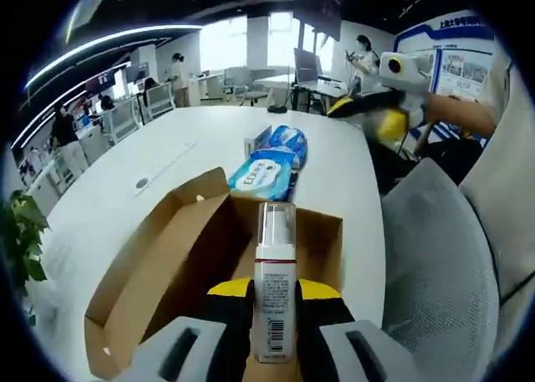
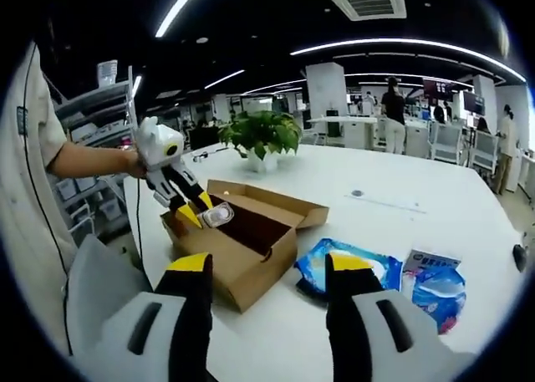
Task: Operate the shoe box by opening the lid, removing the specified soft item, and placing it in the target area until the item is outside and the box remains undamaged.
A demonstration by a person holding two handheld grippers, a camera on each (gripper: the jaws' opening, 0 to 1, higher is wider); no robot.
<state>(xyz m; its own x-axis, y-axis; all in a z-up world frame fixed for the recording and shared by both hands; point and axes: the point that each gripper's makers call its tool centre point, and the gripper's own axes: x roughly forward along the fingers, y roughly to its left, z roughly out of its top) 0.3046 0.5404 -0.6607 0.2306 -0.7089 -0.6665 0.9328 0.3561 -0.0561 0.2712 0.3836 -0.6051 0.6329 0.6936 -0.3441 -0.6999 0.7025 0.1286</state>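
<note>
In the left gripper view my left gripper (image 1: 274,294) is shut on a white pump bottle (image 1: 274,282) with a clear cap, held upright over the open cardboard shoe box (image 1: 159,273). Beyond the box lie blue soft packs (image 1: 266,171) on the white table (image 1: 109,198). In the right gripper view my right gripper (image 2: 267,269) stands open with nothing between its fingers, near the box (image 2: 242,252) and the blue packs (image 2: 351,269). The left gripper (image 2: 201,211) appears there over the box's far end with the bottle (image 2: 220,216).
A grey chair back (image 1: 443,265) stands to the right of the table. A potted plant (image 2: 261,135) sits on the table behind the box. A small blue-and-white carton (image 2: 426,261) lies by the packs. Other people and desks fill the office beyond.
</note>
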